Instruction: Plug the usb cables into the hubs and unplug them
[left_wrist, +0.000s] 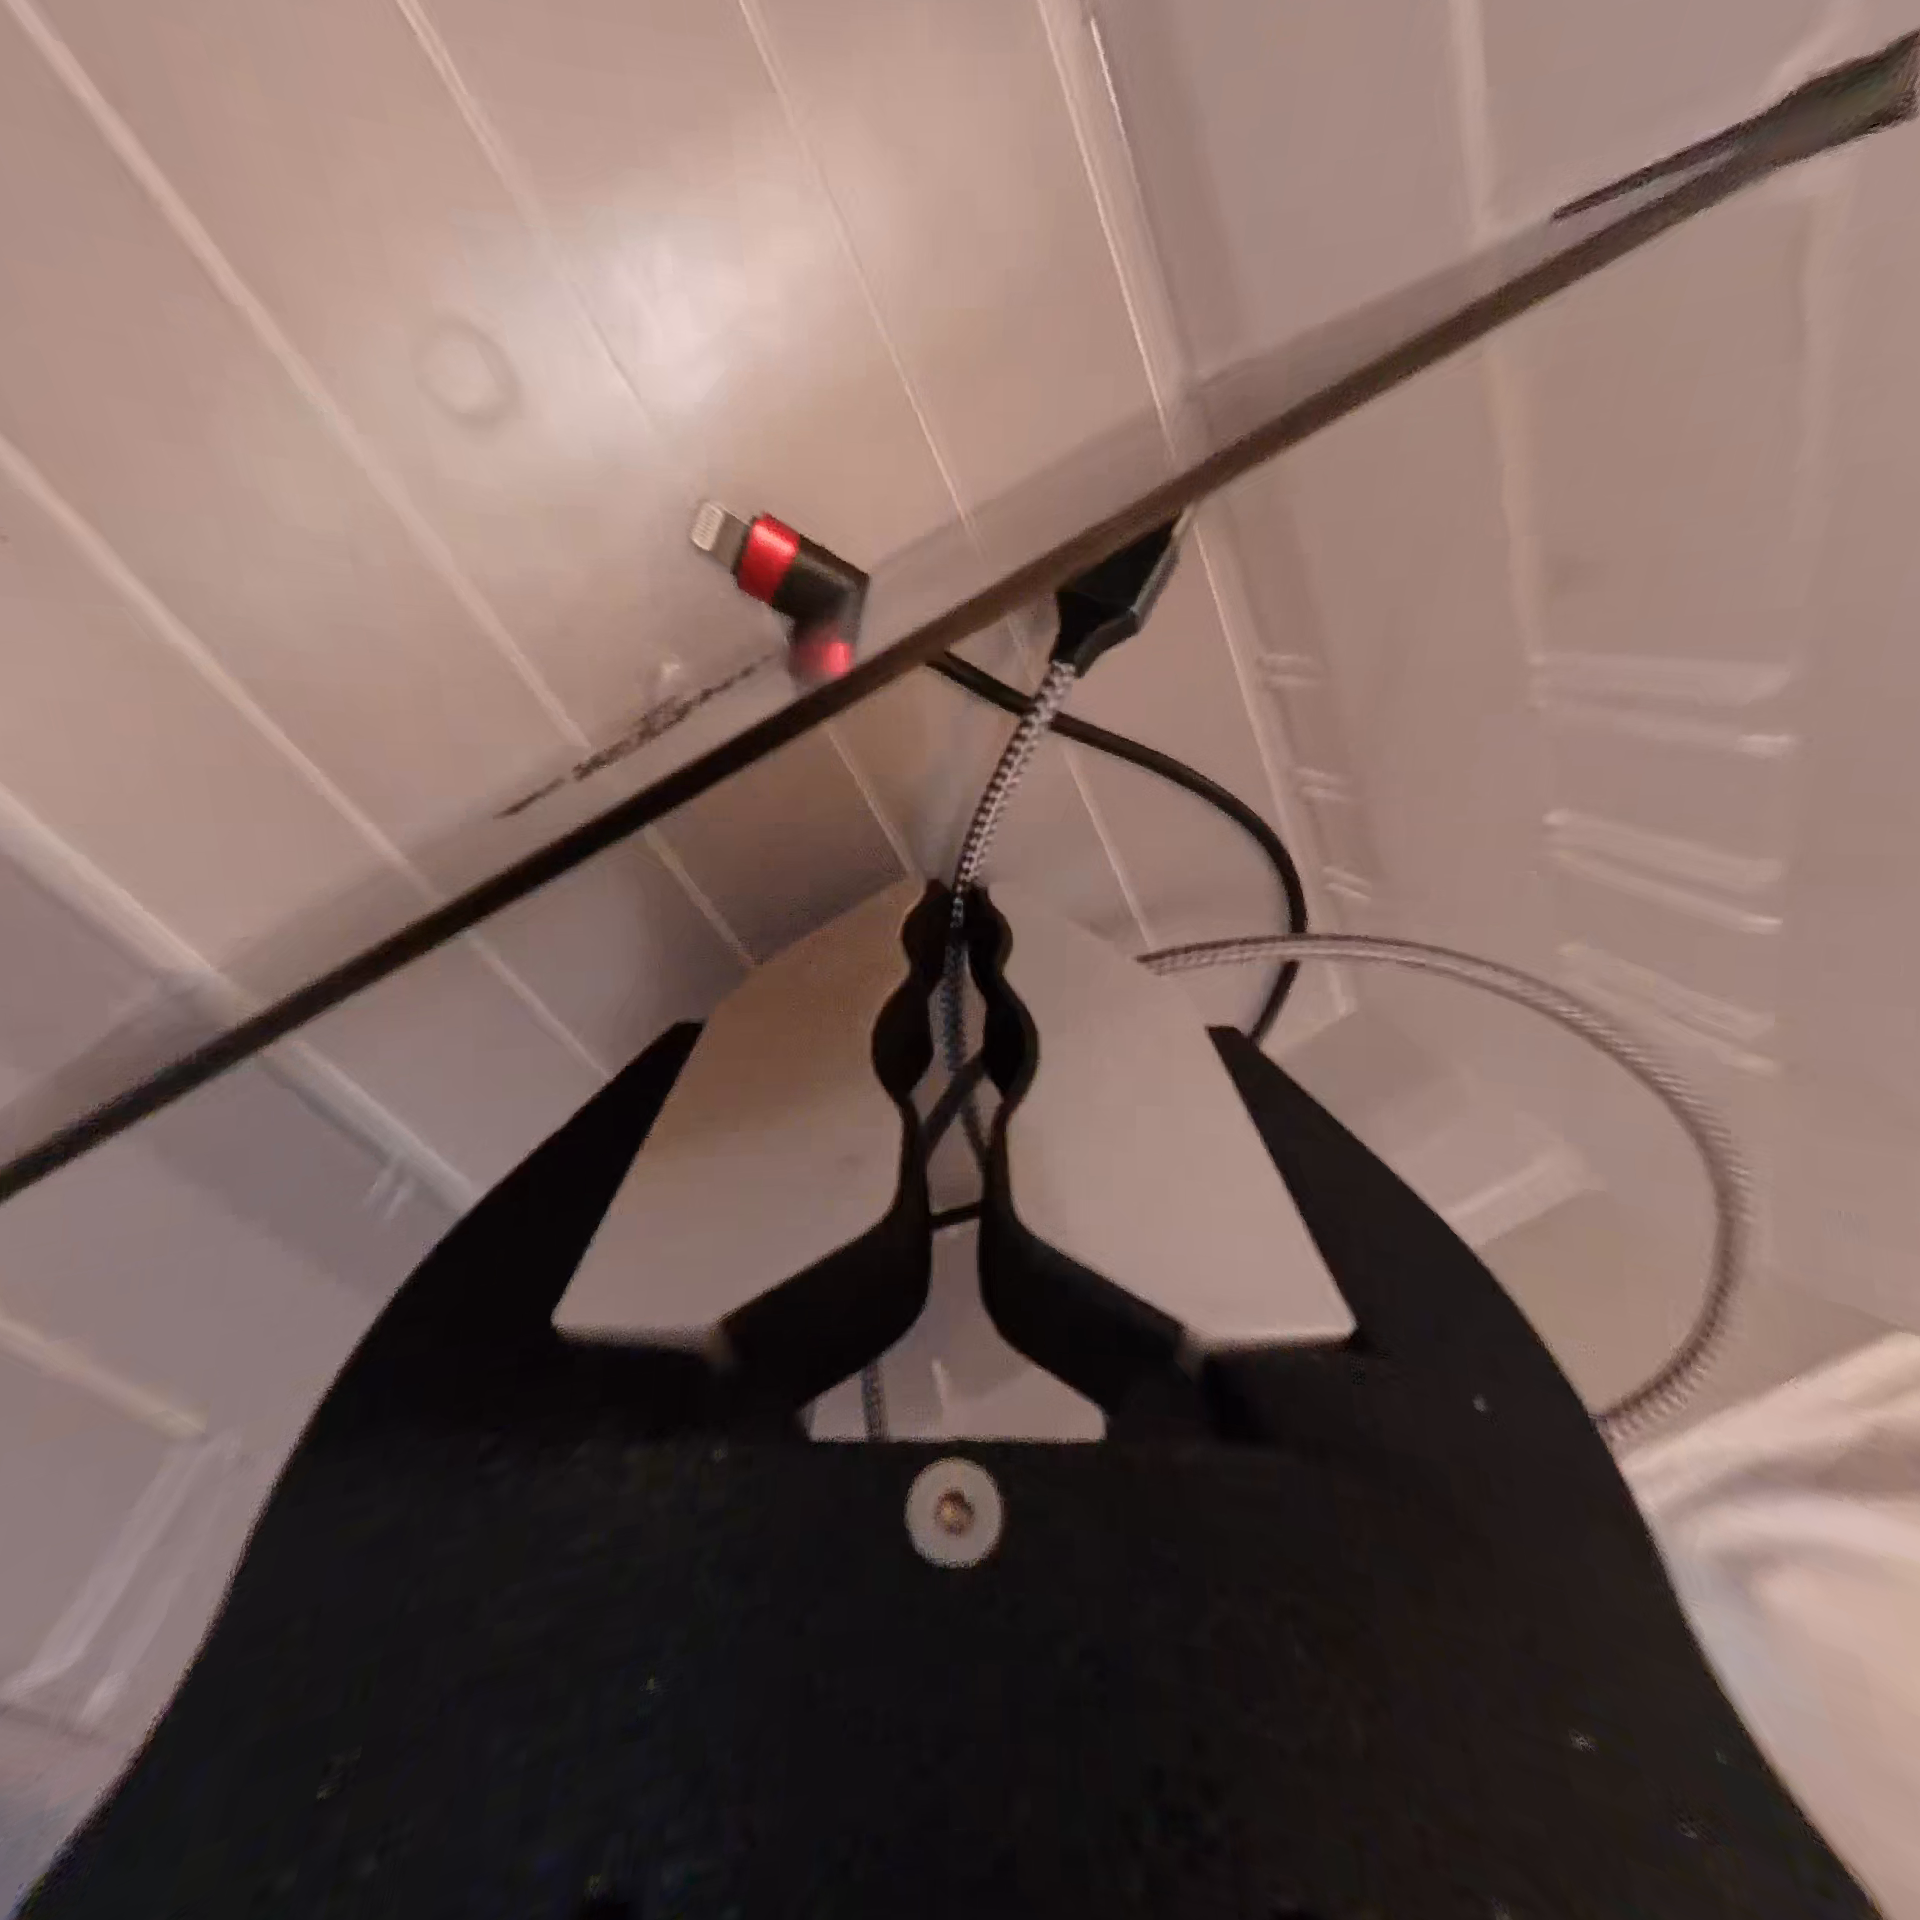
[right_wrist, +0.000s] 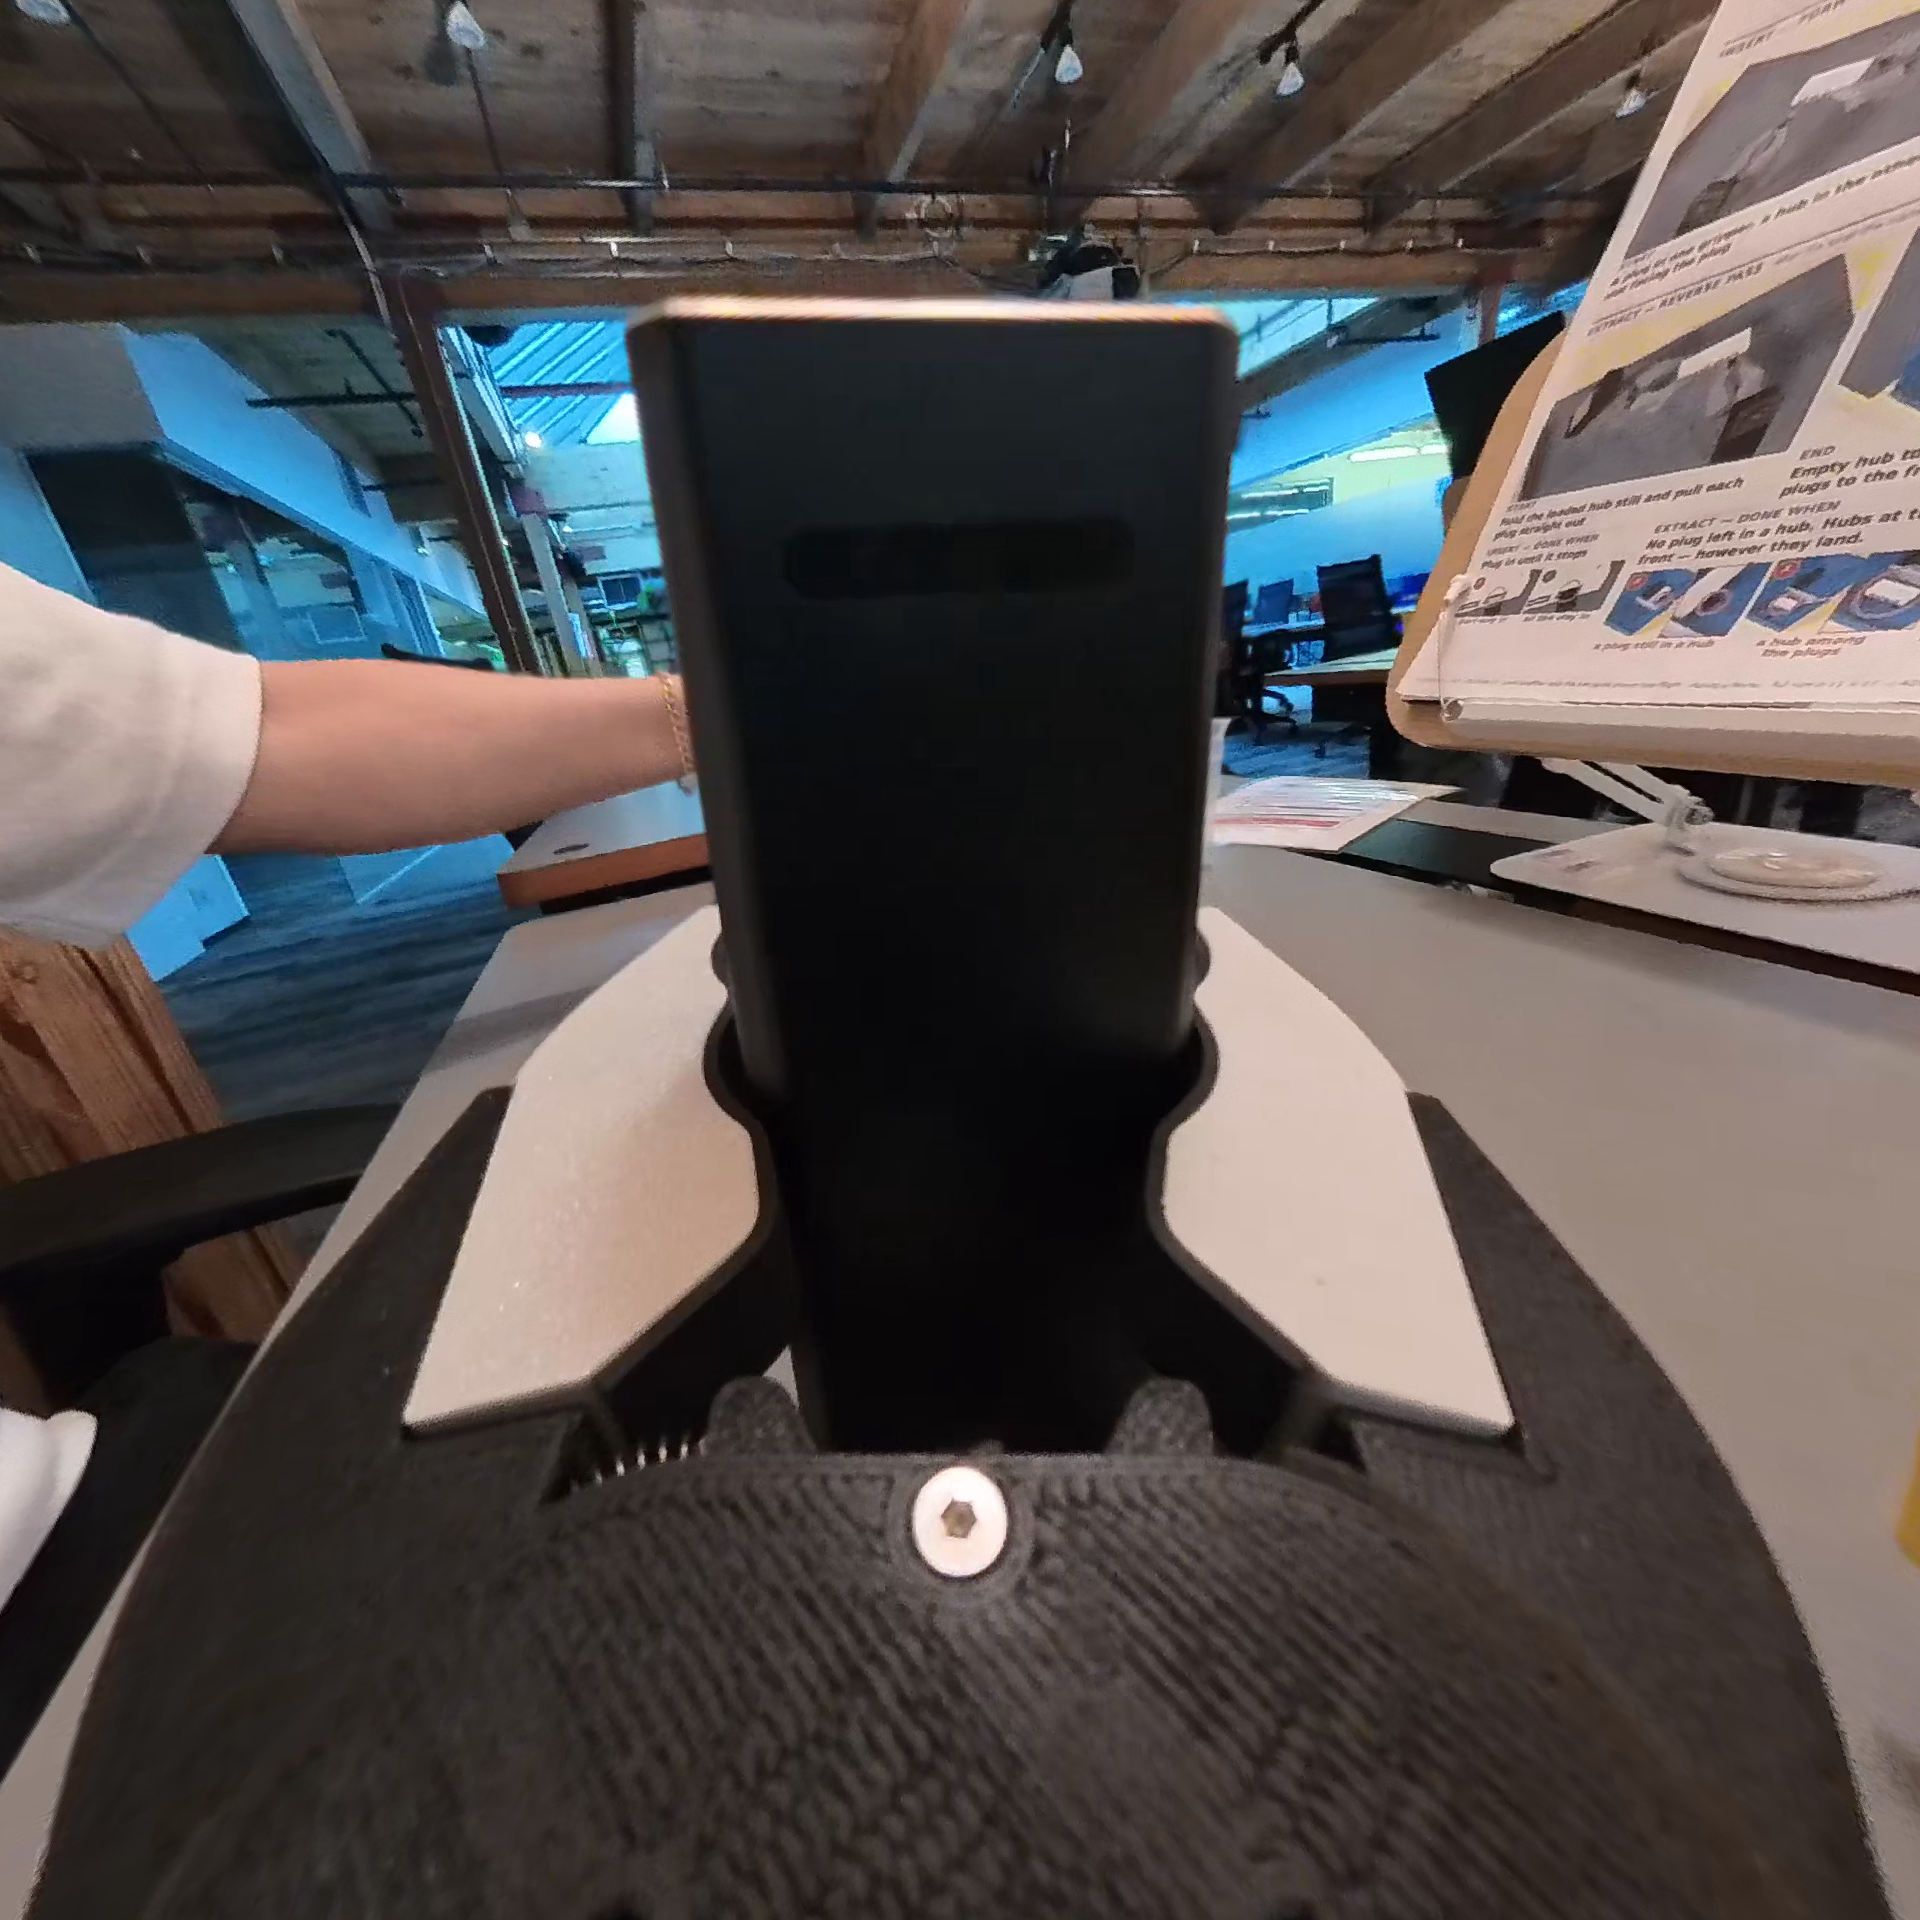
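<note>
Plugging braided cable (left_wrist: 1003, 774) into hub (right_wrist: 951, 665)

Left gripper (left_wrist: 958, 914) pinches the cable; right gripper (right_wrist: 956, 1023) clamps hub. Next: seat plug (left_wrist: 1117, 592) at 1 o'clock.

In your left gripper (left_wrist: 957, 940) the braided cable (left_wrist: 1000, 774) runs forward to its plug (left_wrist: 1117, 592), and your right gripper (right_wrist: 961, 1023) holds the hub (right_wrist: 935, 644) upright above the table (right_wrist: 1621, 1122).
</note>
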